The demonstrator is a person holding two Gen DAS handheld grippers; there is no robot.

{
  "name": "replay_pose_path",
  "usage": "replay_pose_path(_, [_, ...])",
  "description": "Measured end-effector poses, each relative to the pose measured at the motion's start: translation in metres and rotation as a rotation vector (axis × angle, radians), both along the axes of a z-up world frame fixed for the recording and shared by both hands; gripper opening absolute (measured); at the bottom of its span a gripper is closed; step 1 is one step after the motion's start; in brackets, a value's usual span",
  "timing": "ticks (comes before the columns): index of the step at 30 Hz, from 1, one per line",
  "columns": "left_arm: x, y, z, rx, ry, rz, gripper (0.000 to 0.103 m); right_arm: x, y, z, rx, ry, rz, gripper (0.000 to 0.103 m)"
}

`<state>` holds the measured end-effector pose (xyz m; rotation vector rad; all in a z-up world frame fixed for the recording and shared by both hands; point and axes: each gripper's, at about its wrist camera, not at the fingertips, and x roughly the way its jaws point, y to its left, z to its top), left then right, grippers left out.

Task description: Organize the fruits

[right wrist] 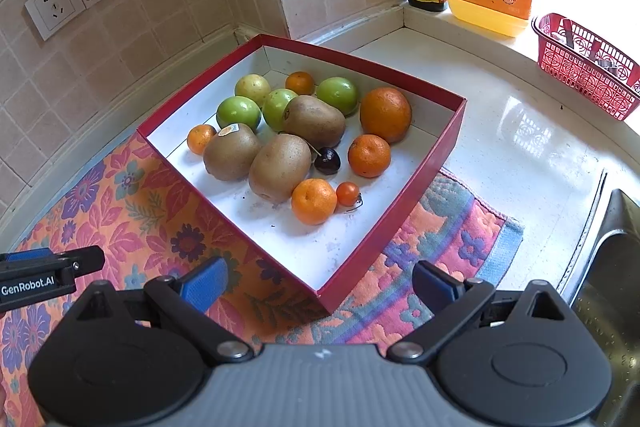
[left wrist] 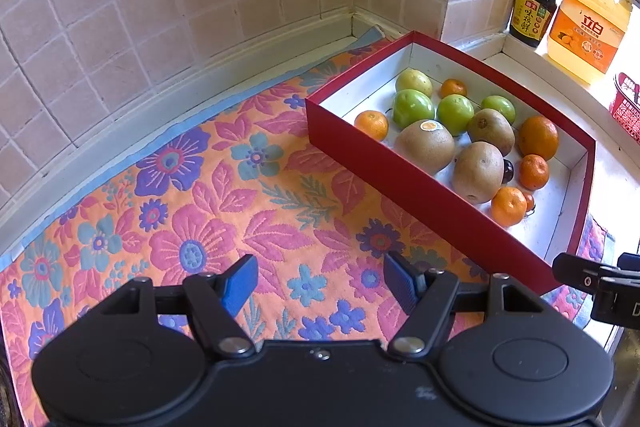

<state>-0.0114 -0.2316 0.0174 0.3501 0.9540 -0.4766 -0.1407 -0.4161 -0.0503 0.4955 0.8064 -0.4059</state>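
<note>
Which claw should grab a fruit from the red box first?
Probably the right claw: it is open, pointing into the red box. The left claw is open over the flowered cloth beside it.

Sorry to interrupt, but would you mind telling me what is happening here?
A person holds two grippers over a floral mat, sorting fruit. Both the left gripper and right gripper are open and empty, short of the red box. The kiwis, oranges, green fruits and a cherry all lie mixed in the box, untouched.
</note>
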Motion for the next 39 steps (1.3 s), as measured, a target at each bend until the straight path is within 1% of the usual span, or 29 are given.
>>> replay_pose_path(13, [0.002, 0.002, -0.001, 0.01, 0.008, -0.003, 0.082, 0.001, 0.001, -0.001, 0.001, 0.002, 0.007, 0.1])
replay_pose_path(17, [0.002, 0.002, -0.002, 0.004, 0.015, -0.013, 0.082, 0.005, 0.003, -0.003, 0.0, 0.016, 0.011, 0.1])
replay_pose_path(27, [0.002, 0.001, -0.006, 0.03, 0.008, -0.021, 0.085, 0.008, 0.004, -0.005, 0.002, 0.023, 0.025, 0.1])
replay_pose_path(30, [0.003, 0.001, -0.007, 0.033, 0.008, -0.019, 0.086, 0.009, 0.004, -0.006, 0.004, 0.027, 0.025, 0.1])
replay_pose_path(34, [0.004, 0.0, -0.009, 0.035, 0.006, -0.02, 0.093, 0.01, 0.004, -0.006, 0.003, 0.03, 0.027, 0.1])
replay_pose_path(39, [0.004, -0.003, -0.011, 0.055, -0.005, -0.023, 0.095, 0.011, 0.004, -0.008, 0.007, 0.034, 0.03, 0.1])
